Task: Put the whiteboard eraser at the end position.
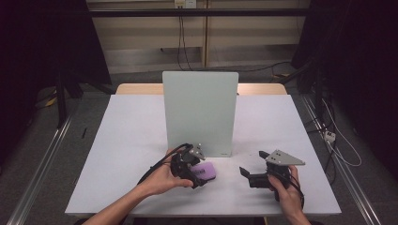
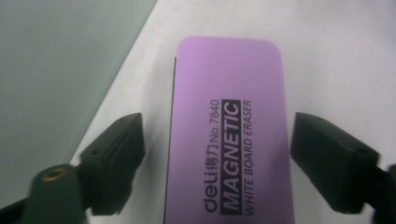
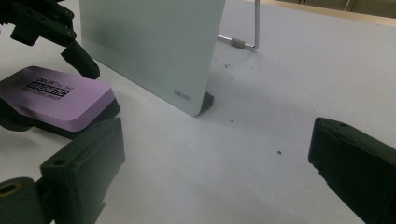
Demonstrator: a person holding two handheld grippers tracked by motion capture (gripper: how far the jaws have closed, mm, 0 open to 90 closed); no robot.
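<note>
The left gripper (image 2: 217, 154) straddles the flat purple rectangular whiteboard eraser (image 2: 229, 140), jaws parted and clear of both its long sides; the left hand (image 1: 162, 180) tilts it inward and down; the right gripper (image 1: 256, 173) lies open and empty near the white table's (image 1: 131, 136) front edge, held low in the right hand (image 1: 286, 190); one eraser lies just before the upright pale-green board (image 1: 200, 112); the left gripper view reads its "MAGNETIC" print; the right gripper view shows the board's wire stand (image 3: 245, 28); two grippers, one board.

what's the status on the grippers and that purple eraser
Left gripper open, jaws astride purple eraser, pads clear. Right gripper open, empty. Eraser flat on table, whiteboard just behind.
</note>
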